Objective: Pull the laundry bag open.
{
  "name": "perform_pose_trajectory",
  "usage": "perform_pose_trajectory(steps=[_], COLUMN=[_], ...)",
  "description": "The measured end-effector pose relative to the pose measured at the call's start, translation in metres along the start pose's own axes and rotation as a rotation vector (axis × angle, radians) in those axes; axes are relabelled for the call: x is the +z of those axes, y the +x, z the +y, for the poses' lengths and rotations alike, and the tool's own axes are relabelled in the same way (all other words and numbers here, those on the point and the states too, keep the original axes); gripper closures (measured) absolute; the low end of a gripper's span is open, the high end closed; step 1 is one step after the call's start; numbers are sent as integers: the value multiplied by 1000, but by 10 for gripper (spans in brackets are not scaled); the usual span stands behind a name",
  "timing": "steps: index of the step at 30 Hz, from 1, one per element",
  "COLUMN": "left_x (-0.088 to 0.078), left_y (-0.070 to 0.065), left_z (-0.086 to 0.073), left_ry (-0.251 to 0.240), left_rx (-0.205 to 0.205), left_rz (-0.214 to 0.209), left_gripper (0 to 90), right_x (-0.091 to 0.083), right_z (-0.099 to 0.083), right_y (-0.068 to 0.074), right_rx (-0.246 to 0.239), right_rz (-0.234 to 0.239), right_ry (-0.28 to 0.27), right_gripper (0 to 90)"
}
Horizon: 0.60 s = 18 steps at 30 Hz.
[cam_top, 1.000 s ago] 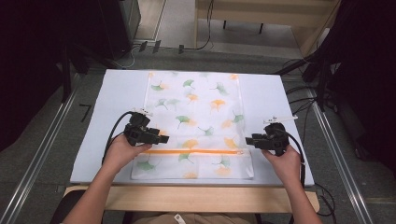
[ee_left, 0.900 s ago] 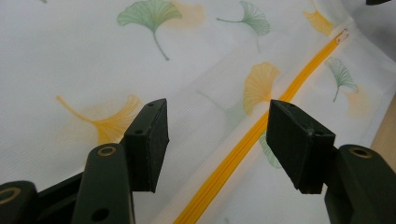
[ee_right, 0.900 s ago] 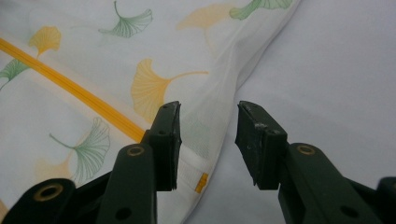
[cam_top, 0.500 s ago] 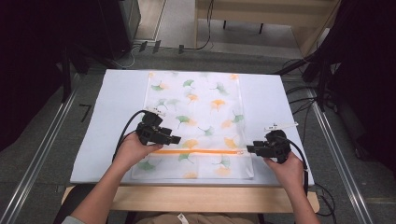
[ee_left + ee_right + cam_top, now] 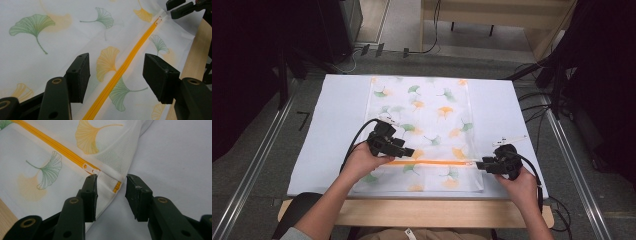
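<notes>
Your left gripper [image 5: 408, 151] sits over the bag [image 5: 422, 107], a white mesh pouch printed with green and orange ginkgo leaves that lies flat on the white mat [image 5: 332, 110]. Its jaws stand wide apart, holding nothing. In the left gripper view [image 5: 116, 77] the orange zipper [image 5: 125, 67] runs up between the two jaws and away toward the bag's far corner, where your right gripper's tips [image 5: 178, 8] show near the zipper's end. Your right gripper [image 5: 479, 165] is at the bag's right edge, level with the zipper [image 5: 432, 162], your hand [image 5: 517, 182] behind it. In the right gripper view [image 5: 111, 195] its jaws are also apart, with nothing clamped; the bag's corner [image 5: 110, 183] lies between them, and the zipper's end with its small pull [image 5: 91, 170] sits just ahead of the left jaw. Whether that jaw touches the fabric I cannot tell. The table's wooden edge [image 5: 422, 212] lies behind both grippers, toward you.
</notes>
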<state>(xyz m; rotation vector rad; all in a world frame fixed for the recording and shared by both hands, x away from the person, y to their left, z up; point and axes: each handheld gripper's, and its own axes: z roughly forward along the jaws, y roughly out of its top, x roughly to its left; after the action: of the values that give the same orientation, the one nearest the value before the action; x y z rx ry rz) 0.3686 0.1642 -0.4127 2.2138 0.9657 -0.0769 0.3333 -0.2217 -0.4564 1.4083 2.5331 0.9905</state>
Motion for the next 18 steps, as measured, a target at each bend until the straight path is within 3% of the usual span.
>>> perform_pose_trajectory(steps=[6, 7, 11, 15, 18], left_x=[8, 12, 15, 17, 19], left_y=[-4, -6, -10, -17, -19], left_z=[2, 3, 3, 4, 4], left_ry=[0, 10, -8, -42, -37], left_rx=[-1, -1, 13, 58, 65], left_rz=[-12, -8, -25, -56, -43], left_gripper=[400, 419, 470, 547, 575], right_x=[8, 9, 12, 13, 14], right_z=[-2, -2, -1, 0, 1], right_y=[4, 6, 10, 12, 13], right_rx=[-37, -62, -71, -73, -63], right_rz=[-33, -35, -44, -62, -73], right_ry=[33, 29, 31, 34, 42], right_gripper=[625, 629, 589, 602, 607])
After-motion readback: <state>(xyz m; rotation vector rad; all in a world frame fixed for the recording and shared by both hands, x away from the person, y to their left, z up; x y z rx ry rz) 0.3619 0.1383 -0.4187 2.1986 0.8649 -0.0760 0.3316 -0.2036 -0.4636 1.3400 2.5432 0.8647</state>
